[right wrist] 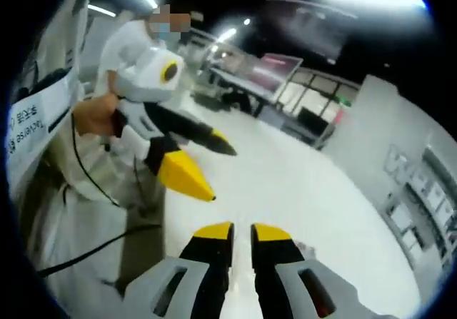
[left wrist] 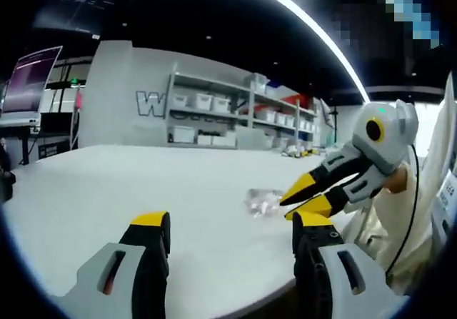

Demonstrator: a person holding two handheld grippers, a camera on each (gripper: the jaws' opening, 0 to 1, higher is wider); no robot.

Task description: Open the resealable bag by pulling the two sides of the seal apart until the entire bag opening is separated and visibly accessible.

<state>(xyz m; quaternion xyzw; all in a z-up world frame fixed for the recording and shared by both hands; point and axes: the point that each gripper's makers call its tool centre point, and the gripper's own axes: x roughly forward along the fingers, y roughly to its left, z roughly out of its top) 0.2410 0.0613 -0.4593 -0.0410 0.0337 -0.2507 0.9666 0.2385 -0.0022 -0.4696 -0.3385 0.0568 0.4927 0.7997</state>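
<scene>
Clear and crinkly, the small see-through plastic bag (left wrist: 263,202) lies flat on the big white surface (left wrist: 143,183), near its edge. It sits ahead and to the right of the left hand-held gripper (left wrist: 232,233), whose jaws are spread wide and hold nothing. The right hand-held gripper (left wrist: 303,196) is much nearer, its yellow tips right beside the bag, jaws a little apart. Grey shelves with white boxes (left wrist: 207,112) stand far behind.
</scene>
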